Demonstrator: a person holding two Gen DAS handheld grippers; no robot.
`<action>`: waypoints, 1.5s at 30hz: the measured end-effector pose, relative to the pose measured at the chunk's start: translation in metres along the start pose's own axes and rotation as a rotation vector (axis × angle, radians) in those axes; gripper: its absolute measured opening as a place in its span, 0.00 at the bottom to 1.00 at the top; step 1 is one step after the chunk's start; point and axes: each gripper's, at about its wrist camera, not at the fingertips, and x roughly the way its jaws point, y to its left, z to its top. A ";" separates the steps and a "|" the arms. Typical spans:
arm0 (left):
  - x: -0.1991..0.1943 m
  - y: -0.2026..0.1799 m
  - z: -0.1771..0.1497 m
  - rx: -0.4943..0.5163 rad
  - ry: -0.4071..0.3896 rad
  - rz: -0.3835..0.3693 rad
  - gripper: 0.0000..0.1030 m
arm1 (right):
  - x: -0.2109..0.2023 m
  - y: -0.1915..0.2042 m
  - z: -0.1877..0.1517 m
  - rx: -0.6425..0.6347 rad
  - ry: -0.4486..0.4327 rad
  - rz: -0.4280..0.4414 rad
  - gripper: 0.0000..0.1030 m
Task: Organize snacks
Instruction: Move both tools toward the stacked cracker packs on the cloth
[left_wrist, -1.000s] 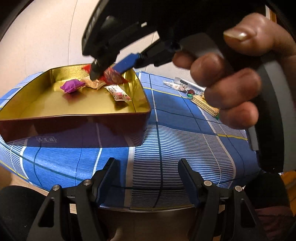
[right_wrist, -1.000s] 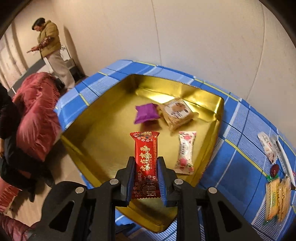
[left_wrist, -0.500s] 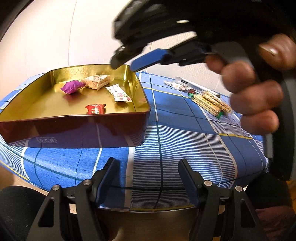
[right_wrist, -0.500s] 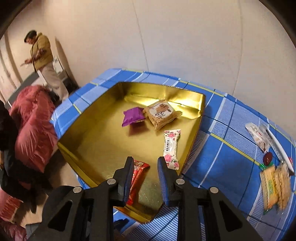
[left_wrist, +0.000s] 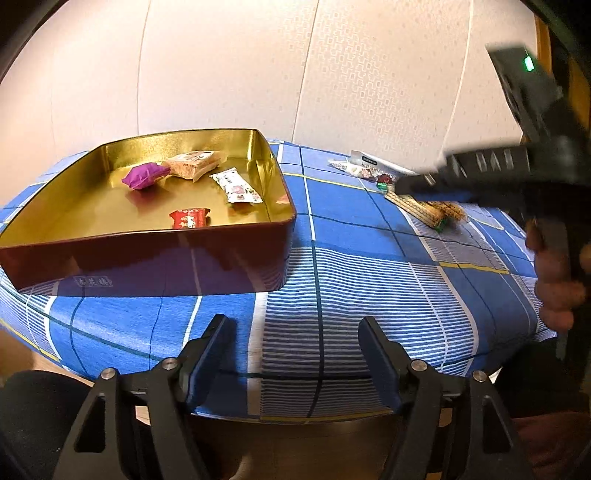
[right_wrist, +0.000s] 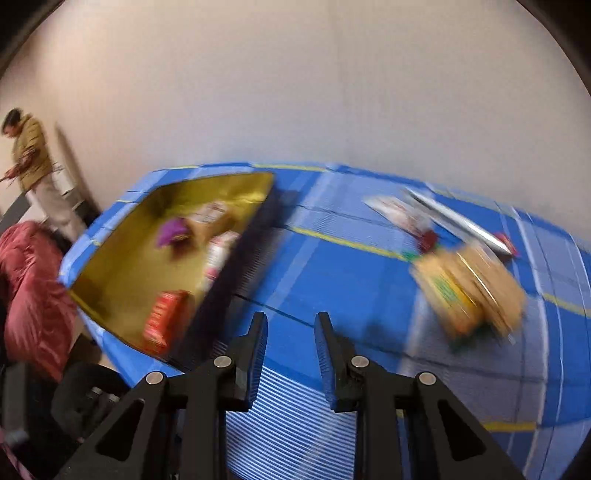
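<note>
A gold tin tray (left_wrist: 273, 173) (right_wrist: 110, 266) on the blue checked tablecloth holds a red packet (left_wrist: 188, 218) (right_wrist: 164, 321), a purple candy (left_wrist: 144, 176), a tan biscuit pack (left_wrist: 194, 164) and a white floral bar (left_wrist: 236, 186). More snacks lie on the cloth to the right: cracker packs (left_wrist: 424, 210) (right_wrist: 469, 291), a small red candy (left_wrist: 384, 180) and white wrappers (left_wrist: 369, 166). My left gripper (left_wrist: 295, 347) is open and empty at the table's near edge. My right gripper (right_wrist: 290, 343) is open and empty over the cloth between tray and crackers; it also shows blurred in the left wrist view (left_wrist: 480, 170).
A wall runs close behind the table. In the right wrist view a person (right_wrist: 29, 173) stands at the far left and a red padded coat (right_wrist: 29, 295) lies beside the table. The right wrist view is motion-blurred.
My right gripper opened and left the red packet in the tray's near part, then swung right toward the crackers. My left gripper has stayed still.
</note>
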 end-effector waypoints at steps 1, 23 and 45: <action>0.000 0.000 0.000 0.003 0.001 0.003 0.71 | 0.000 -0.012 -0.006 0.029 0.009 -0.017 0.26; 0.003 -0.006 0.004 0.029 0.028 0.043 0.72 | -0.033 -0.127 -0.060 0.301 -0.046 -0.251 0.26; 0.055 -0.083 0.114 0.007 0.168 -0.175 0.66 | -0.029 -0.164 -0.081 0.402 -0.105 -0.288 0.28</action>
